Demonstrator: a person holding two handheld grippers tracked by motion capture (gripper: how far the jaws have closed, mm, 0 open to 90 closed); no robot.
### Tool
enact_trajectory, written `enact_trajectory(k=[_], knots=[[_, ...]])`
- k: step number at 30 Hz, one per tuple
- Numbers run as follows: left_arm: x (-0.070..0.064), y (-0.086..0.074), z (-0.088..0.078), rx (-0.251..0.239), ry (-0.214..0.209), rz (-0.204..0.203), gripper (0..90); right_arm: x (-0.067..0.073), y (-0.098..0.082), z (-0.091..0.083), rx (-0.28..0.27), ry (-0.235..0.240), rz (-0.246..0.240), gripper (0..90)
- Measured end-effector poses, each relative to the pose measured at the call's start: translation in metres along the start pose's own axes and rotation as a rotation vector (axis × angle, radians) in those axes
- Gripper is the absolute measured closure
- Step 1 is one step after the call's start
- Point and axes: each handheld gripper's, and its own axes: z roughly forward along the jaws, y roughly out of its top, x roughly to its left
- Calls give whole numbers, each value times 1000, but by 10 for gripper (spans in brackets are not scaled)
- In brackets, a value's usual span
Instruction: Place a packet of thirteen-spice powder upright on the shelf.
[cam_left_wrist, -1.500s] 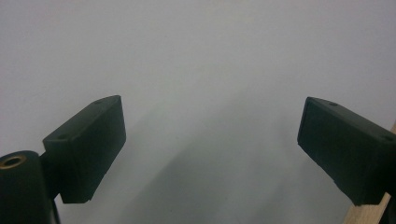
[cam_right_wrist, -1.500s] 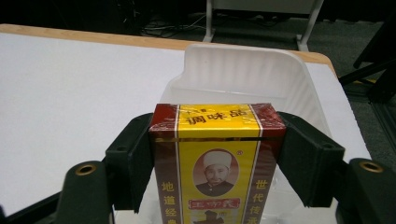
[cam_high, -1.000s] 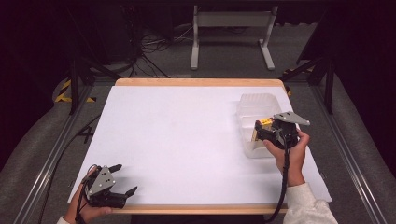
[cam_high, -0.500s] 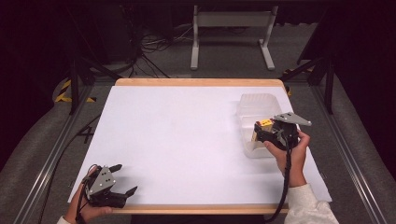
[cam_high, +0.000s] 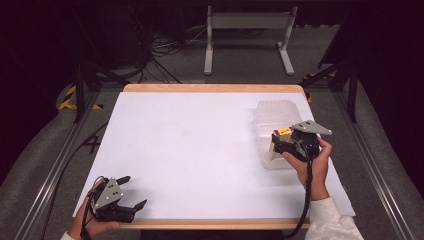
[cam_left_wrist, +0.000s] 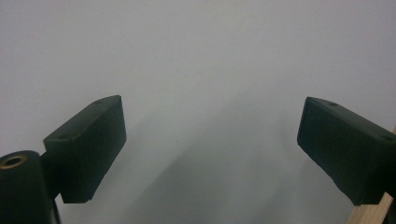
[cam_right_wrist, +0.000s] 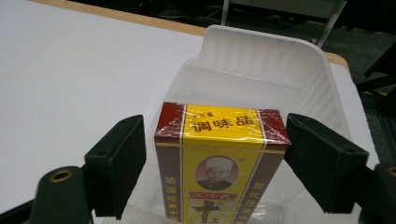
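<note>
While the white table (cam_high: 200, 150) lies bare, a clear tray (cam_right_wrist: 280, 60) sits far right, a seasoning box (cam_right_wrist: 219, 154) inside. The right gripper (cam_right_wrist: 217, 154) brackets the box, jaws seemingly just apart; closing squarely would secure it. The left gripper (cam_left_wrist: 210, 154) rests spread, near left.

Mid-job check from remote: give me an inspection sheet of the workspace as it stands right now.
Surface: white table top with a wooden edge, bare across its middle.
Job's things: clear plastic tray at the right side; red-and-yellow box upright over it.
Clutter: nothing seen.
Grippers: left gripper at the near left corner, jaws wide apart with nothing between them; right gripper over the tray, one jaw on each side of the box, the right-hand jaw touching it and a thin gap on the other side.
Cables: one trails from the right gripper down along the forearm; loose cables on the floor beyond the table.
Surroundings: dark room, white metal stand behind the table.
</note>
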Motion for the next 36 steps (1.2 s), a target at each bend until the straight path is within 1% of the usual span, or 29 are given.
enact_trajectory(k=[4,10,17,25,29,36], knots=[[0,0,0,0,1,-3,88,0,0,-2,-6,12,-11,213],[0,0,0,-1,3,-7,88,0,0,-6,0,33,-52,192],[0,0,0,-4,2,-10,88,-2,-4,-18,-5,66,-82,177],[0,0,-1,-3,6,-11,88,-3,-6,-30,-11,82,-104,174],[0,0,-1,-4,8,-8,88,0,-9,-35,-13,90,-137,172],[1,0,-1,-6,8,-14,88,3,-13,-42,-10,106,-170,166]])
